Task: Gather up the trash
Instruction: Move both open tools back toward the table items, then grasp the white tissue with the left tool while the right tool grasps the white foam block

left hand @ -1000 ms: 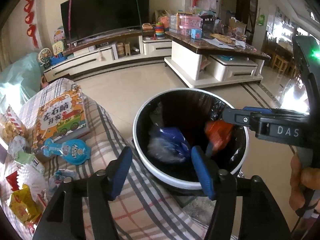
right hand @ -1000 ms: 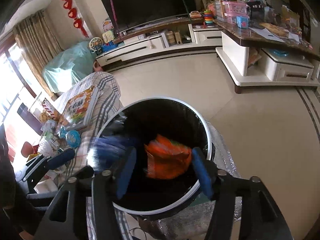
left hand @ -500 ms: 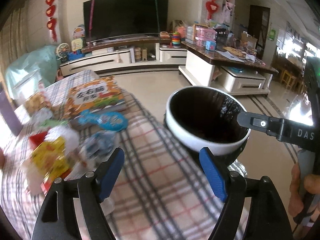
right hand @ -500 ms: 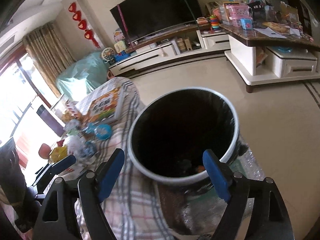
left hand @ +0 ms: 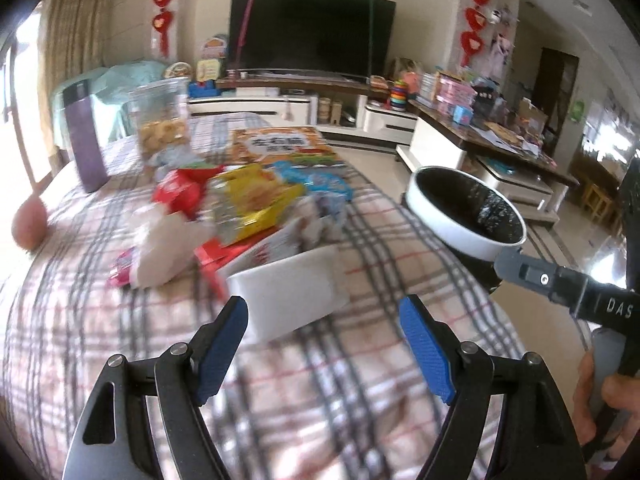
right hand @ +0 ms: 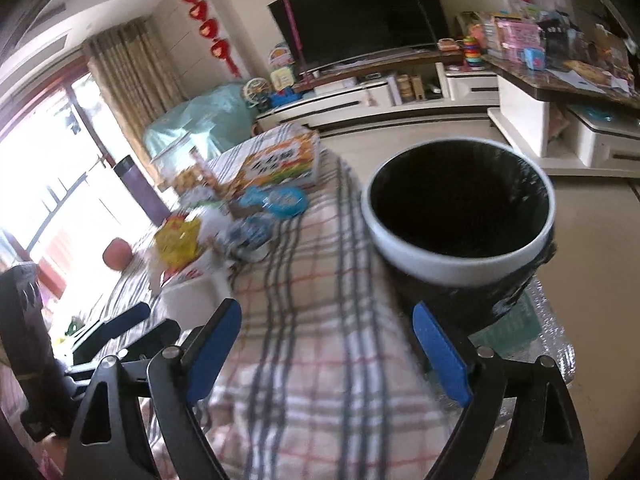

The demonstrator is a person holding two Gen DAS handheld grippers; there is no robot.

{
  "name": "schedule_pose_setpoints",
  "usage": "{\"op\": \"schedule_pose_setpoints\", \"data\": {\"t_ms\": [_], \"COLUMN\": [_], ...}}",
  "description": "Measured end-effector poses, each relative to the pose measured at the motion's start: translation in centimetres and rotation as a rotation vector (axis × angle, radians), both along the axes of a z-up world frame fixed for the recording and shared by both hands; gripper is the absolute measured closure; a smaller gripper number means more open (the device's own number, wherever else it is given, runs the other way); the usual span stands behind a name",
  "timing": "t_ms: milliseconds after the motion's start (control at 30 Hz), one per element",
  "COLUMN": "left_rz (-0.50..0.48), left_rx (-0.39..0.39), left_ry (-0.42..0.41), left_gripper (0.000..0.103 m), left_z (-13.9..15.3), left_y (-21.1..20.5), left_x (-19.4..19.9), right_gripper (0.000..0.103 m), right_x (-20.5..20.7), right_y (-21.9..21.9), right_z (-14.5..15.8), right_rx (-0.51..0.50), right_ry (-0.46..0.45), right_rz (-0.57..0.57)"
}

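A heap of trash lies on the plaid tablecloth: a yellow snack packet, a red wrapper, crumpled white paper, a white box and a blue round packet. My left gripper is open just short of the white box, nothing between its pads. The white-rimmed bin with a black liner stands beside the table on the right. My right gripper hangs over the table edge next to the bin, its jaws still opening and empty.
A purple flask, a clear jar of snacks and an orange picture book stand farther back on the table. A reddish ball lies at the left edge. A low coffee table stands beyond the bin.
Both grippers let their blue and orange wrappers drop into the bin, opened wider, and swung left from over the bin toward the table's trash heap.
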State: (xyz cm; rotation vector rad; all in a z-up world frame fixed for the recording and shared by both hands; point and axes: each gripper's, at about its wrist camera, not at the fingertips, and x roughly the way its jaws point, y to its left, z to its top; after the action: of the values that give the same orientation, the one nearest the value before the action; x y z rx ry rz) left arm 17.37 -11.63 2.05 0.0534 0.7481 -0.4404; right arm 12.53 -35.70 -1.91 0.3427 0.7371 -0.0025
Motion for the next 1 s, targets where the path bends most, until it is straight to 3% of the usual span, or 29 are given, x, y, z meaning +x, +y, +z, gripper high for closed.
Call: {"op": "schedule_pose_setpoints", "data": {"t_ms": [367,633,1000], "left_rz": [0.122,0.181,0.190], "left_rx": [-0.011,-0.016,0.017], "left_ry": [0.037,0.071,0.071], "left_gripper": [0.025,0.025,0.025], "left_z": [-1.2,-2.1,-3.3], "left_y": [6.5,8.4,9.7], "left_x": [-1.3,-0.2,2.9], "right_gripper": [0.014,0.014,0.014], "right_x": [0.2,1.0,3.8], "right_y": [5.6,8.6,11.4], "right_z": [-2.3,-2.8,-3.7], "right_rx": [-0.004,-0.013,-0.032], "right_ry": [0.040,0.042,0.055], "right_rz": [0.085,0.138,0.202]}}
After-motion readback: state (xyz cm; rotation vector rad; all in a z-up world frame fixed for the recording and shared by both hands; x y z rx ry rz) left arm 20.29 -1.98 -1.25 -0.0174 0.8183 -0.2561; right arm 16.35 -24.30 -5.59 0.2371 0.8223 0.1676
